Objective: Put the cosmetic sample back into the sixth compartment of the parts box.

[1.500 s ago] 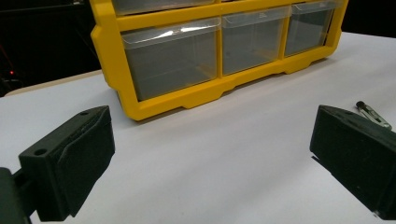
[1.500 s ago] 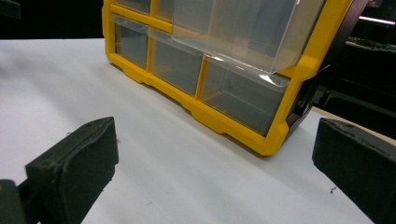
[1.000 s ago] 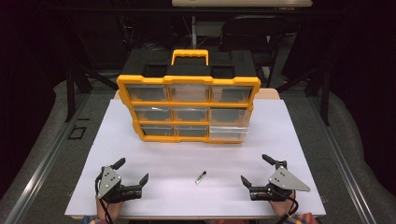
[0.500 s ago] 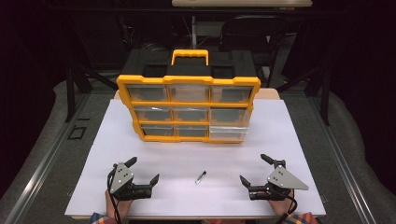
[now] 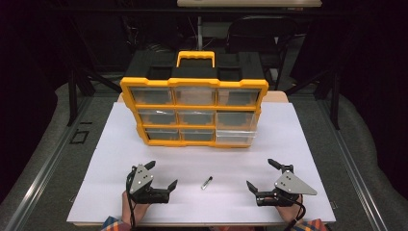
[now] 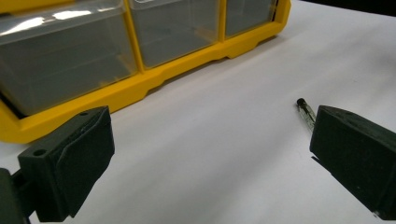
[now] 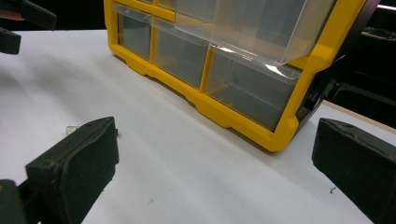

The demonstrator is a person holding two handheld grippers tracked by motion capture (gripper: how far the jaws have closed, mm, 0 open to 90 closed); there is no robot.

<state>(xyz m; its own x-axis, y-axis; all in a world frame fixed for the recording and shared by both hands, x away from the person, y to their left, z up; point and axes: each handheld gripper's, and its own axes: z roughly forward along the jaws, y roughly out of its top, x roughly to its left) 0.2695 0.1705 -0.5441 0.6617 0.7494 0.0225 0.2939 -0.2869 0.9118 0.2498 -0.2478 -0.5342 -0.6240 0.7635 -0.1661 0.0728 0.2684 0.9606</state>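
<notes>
Two claws: both low over the white table [image 5: 110, 144], each spread wide, nothing grasped.
Change: left claw [image 5: 161, 176] had slid rightward across the last second, closing on the small glass vial [image 5: 206, 182]; right claw [image 5: 262, 174] had barely moved.
Vial position: flat on the table, just off the left claw's right jaw tip and well apart from the right claw; in the left gripper view the vial [image 6: 306, 112] lay just beyond the right jaw, partly hidden behind it, outside the gap.
Meaning: judged an approach to a pickup, not yet a grasp; the left claw would need to shift further right to bracket the vial.
Left hand pose: forearm in from the near edge, claw angled right and forward, jaws level with the table.
Right hand pose: claw angled left and forward, jaws parted, idle.
Organizer [image 5: 192, 84]: yellow drawer case well ahead of both claws; lower right drawer [image 7: 247, 88] stood slightly pulled out.
</notes>
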